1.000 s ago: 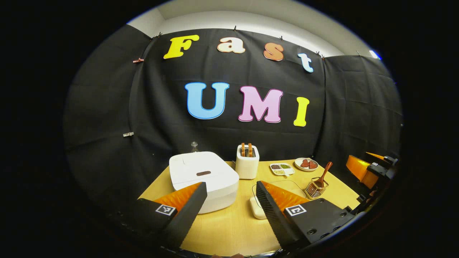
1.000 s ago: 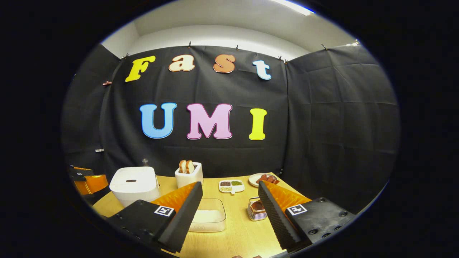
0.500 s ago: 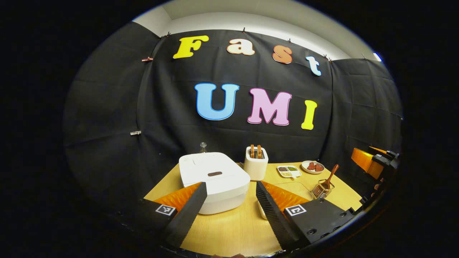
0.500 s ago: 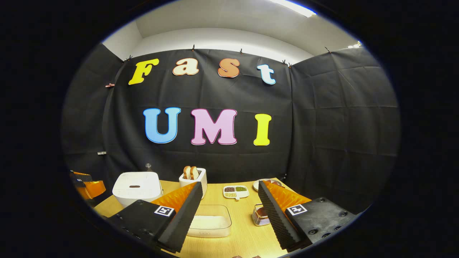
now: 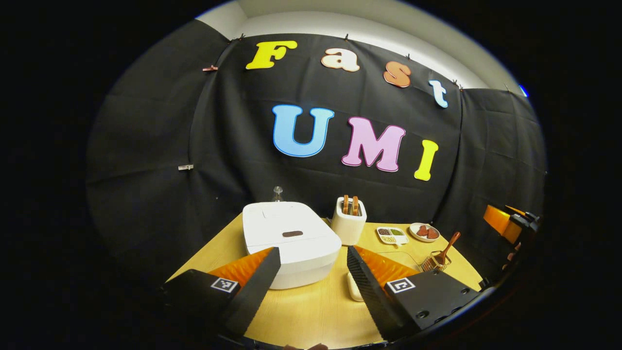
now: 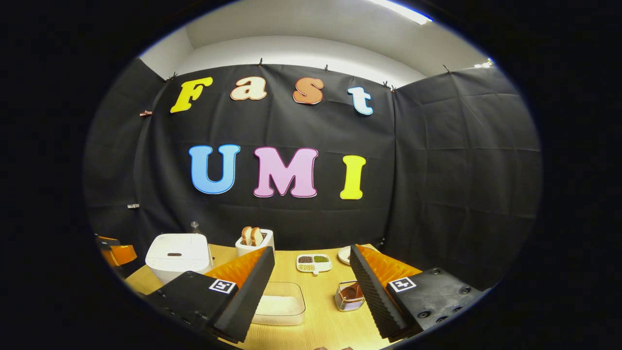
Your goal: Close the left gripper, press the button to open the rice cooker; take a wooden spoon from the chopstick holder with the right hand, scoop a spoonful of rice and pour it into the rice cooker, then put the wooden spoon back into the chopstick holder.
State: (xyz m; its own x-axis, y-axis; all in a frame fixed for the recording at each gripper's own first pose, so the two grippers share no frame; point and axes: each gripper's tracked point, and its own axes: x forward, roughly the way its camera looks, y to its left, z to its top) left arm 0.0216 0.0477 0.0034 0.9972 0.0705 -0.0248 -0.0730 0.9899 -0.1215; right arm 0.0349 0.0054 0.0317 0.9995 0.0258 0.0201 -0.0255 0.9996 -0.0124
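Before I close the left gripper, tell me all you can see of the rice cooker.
The rice cooker is a white, boxy, round-cornered unit, plastic by its look, with its lid shut and a small dark oval button on top. It stands upright on the wooden table, left of the toaster. The open left gripper hovers before it, apart.

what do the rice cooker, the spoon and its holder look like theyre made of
Rice cooker: smooth white shell, likely plastic, matte with a soft sheen. Spoon: reddish-brown, looks like wood; grain too small to tell. Chopstick holder: thin bars with gaps between, shiny, probably metal wire.
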